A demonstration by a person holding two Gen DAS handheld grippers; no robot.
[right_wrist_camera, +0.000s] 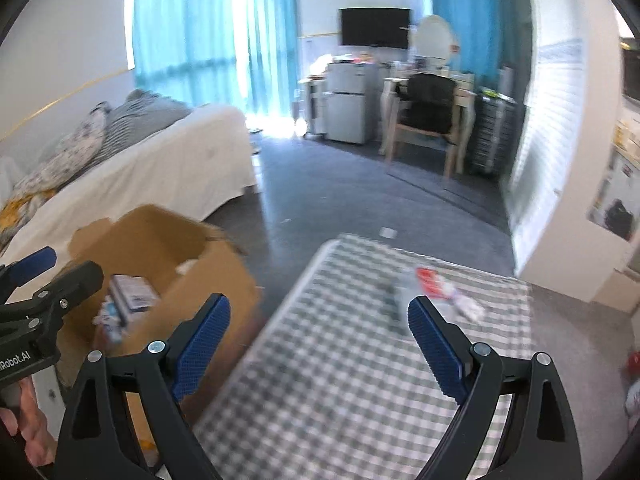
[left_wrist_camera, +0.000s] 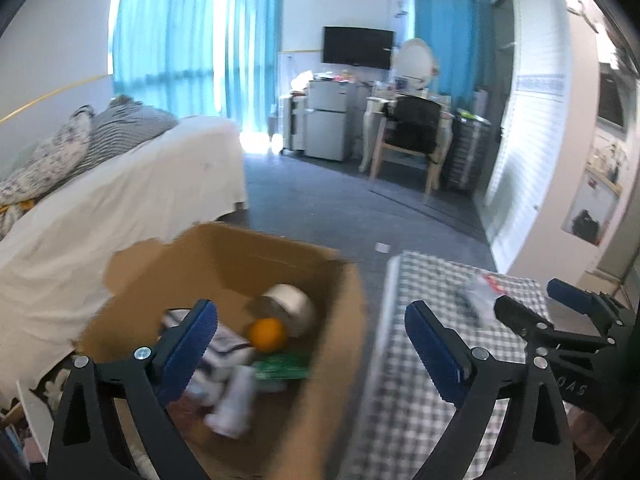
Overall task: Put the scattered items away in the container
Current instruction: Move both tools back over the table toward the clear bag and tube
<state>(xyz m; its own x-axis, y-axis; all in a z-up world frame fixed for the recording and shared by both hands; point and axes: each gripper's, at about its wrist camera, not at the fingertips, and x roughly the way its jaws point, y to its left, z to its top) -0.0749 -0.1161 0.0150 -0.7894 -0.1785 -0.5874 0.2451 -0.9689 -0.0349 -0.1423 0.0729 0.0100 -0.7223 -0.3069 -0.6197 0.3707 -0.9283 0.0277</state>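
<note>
Lettering "Robot.AI" on left claw (right_wrist_camera: 28, 276), spread, right claw (right_wrist_camera: 318, 344) spread, empty.

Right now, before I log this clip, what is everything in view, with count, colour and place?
cardboard box: 1, brown, open, on the floor left of the table
orange: 1, orange, inside the box
tape roll: 1, pale, inside the box, behind the orange
other box contents: several, white, green and striped, blurred
table: 1, grey-white checked cloth, right of the box
plastic packet: 1, clear with red label, on the table's far part
bed: 1, white cover, left
mini fridge: 1, silver, far wall
TV: 1, black, on the wall
chair: 1, black with wood frame, at the desk
curtains: blue, at the windows
left gripper: open, over the box
right gripper: open, over the table
</note>
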